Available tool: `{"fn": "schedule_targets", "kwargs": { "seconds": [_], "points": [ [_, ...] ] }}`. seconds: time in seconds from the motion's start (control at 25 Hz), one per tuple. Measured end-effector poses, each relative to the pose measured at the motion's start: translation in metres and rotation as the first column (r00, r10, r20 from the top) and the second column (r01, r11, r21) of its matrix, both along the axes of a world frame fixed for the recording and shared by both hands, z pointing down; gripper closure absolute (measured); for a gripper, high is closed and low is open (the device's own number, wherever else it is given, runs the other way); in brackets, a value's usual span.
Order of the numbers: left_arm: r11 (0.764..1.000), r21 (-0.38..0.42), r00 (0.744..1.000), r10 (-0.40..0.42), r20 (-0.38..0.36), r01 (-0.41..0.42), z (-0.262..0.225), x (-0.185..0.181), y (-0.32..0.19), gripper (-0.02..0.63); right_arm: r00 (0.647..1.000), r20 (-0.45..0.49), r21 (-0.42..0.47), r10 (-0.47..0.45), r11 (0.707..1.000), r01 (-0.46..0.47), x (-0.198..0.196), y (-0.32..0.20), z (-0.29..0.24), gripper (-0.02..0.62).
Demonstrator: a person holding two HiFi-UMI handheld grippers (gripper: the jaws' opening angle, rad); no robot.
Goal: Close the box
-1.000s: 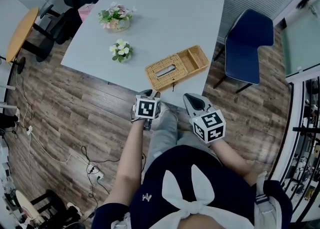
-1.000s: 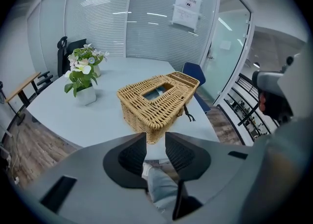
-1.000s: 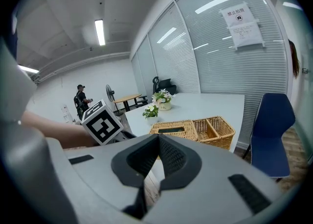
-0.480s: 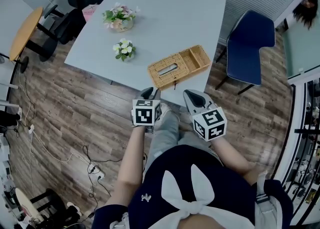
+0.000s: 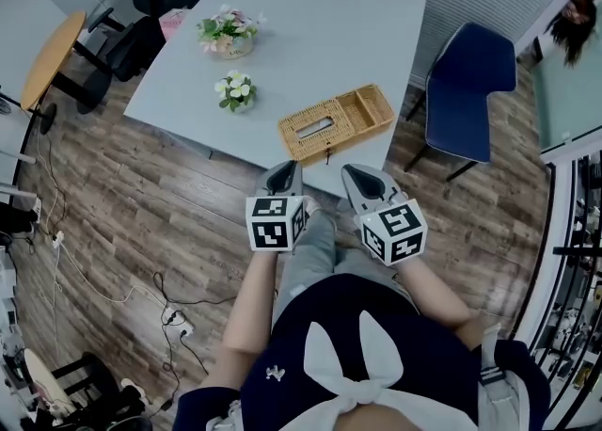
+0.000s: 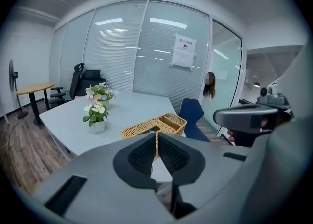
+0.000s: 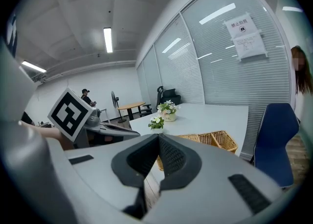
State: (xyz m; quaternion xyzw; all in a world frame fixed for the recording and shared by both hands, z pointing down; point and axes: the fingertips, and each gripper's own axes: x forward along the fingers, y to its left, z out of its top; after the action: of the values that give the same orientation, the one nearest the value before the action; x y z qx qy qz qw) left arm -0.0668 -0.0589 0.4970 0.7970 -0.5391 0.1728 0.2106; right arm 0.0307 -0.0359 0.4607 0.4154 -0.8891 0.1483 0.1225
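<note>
Head view looks down on you from above. You hold the left gripper (image 5: 286,171) and the right gripper (image 5: 358,177) side by side in front of your body. Both point at the grey table (image 5: 310,6).

The box (image 5: 334,123) sits on the table close to the near edge, just past the tips of both grippers. No gripper touches it. The box is woven like a basket and lies open. The half with a long slot is on the left, and the empty half is right next to it on the right.

A small flower pot (image 5: 233,92) and a bigger flower pot (image 5: 226,32) stand farther back on the table, well apart from the box. A blue chair (image 5: 467,90) stands by the table on the right.

Left gripper view shows your left gripper's fingers (image 6: 139,154) pressed together. They have just closed, and nothing is between them. The box shows right above their tips, out on the table.

Right gripper view shows the right gripper's fingers (image 7: 176,157) together too, with nothing in them. The box lies past them on the table.
</note>
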Motion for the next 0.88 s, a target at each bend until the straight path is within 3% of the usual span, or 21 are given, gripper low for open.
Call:
{"fn": "schedule_targets", "kwargs": {
  "seconds": [0.88],
  "points": [
    [0.992,0.125,0.999,0.016,-0.029,-0.012,-0.047,0.015,0.017,0.578,1.0,0.012,0.053,-0.012,0.999,0.011,-0.002,0.007,-0.022,0.594]
  ]
}}
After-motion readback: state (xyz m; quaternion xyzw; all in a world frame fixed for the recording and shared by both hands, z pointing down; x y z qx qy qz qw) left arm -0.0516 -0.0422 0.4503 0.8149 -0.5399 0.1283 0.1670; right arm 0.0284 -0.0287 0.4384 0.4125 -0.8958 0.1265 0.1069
